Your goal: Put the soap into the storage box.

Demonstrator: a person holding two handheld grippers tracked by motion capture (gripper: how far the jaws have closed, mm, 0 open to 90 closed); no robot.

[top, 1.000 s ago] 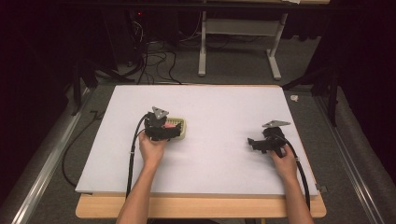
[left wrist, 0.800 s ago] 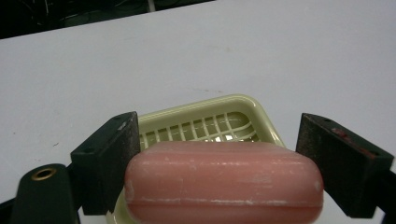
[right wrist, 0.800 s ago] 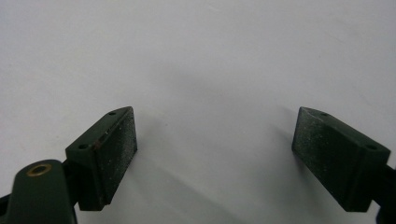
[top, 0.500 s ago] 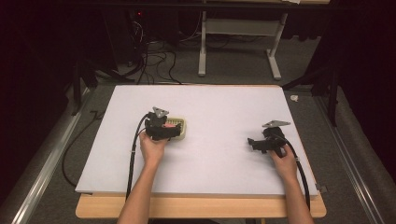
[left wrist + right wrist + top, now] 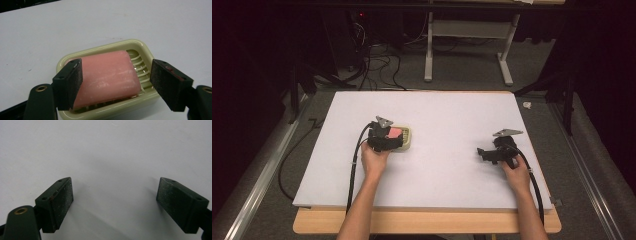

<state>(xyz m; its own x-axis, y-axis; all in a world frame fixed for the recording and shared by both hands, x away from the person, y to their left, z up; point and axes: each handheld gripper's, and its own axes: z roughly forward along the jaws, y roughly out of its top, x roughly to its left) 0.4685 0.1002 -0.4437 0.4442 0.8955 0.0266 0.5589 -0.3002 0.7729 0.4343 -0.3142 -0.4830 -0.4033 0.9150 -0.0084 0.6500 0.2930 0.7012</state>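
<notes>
Soap (image 5: 107, 75), a pink bar, lies in a pale green dish (image 5: 142, 47) on the left half of a white board (image 5: 447, 115) that covers most of the wooden table (image 5: 427, 227). Past the far edge, a white desk frame (image 5: 467, 50) and loose cables (image 5: 377, 65) sit on the dim floor, too dark to read any detail. Nothing crowds the dish, and the board around it is bare. The left gripper (image 5: 117, 66) hangs over the dish with the soap between its jaws, which have just been closing. Its left pad hides one end of the bar, while the right pad stands clear of the other end, over the dish's ribbed floor. From the high view this gripper covers most of the soap. The right gripper (image 5: 492, 152) rests well apart on the board's right side, jaws wide with nothing between them. The dish's near wall is cut off at the bottom of the left gripper view.
</notes>
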